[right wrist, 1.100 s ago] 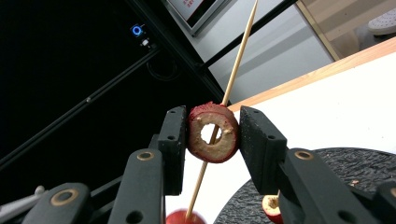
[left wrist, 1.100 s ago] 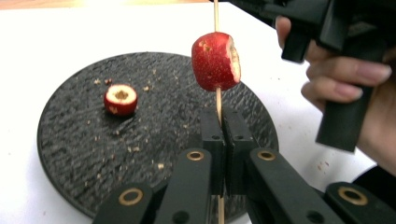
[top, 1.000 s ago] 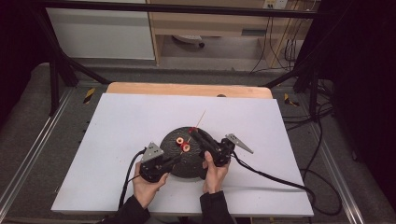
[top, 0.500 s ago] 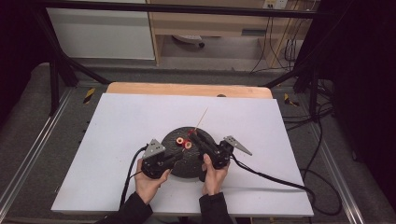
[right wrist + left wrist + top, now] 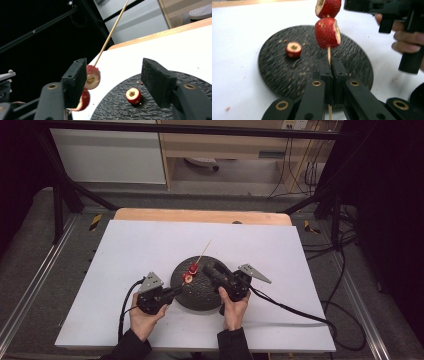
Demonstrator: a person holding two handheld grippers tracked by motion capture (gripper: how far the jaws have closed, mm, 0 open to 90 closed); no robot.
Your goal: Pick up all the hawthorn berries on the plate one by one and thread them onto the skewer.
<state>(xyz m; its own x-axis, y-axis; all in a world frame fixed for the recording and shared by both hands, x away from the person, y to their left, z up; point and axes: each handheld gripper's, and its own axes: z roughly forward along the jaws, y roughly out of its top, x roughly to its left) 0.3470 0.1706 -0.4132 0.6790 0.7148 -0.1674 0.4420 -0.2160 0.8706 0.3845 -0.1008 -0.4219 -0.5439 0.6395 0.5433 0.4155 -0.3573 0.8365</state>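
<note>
A thin wooden skewer [image 5: 328,53] carries two red fruit pieces [image 5: 327,32], and my left gripper [image 5: 332,62] is shut on its lower end. From above, the skewer [image 5: 204,249] slants up and right over the black round plate [image 5: 200,297], held by the left gripper [image 5: 175,291]. My right gripper [image 5: 113,72] has just been opening. Its jaws stand apart, the skewered fruit [image 5: 93,78] beside its left jaw, nothing pressed between them. A third cored piece [image 5: 133,95] lies loose on the plate [image 5: 160,112]. The right gripper [image 5: 210,268] hovers over the plate's right side.
A white board [image 5: 125,250] covers the table, with a wooden edge [image 5: 200,215] at the back. Cables [image 5: 295,307] trail off both grippers toward the front and right. Black frame bars [image 5: 65,195] stand at the back left and right.
The left gripper and the skewer with its fruit have shifted a little to the left, away from the right gripper. The right hand has stayed over the plate.
</note>
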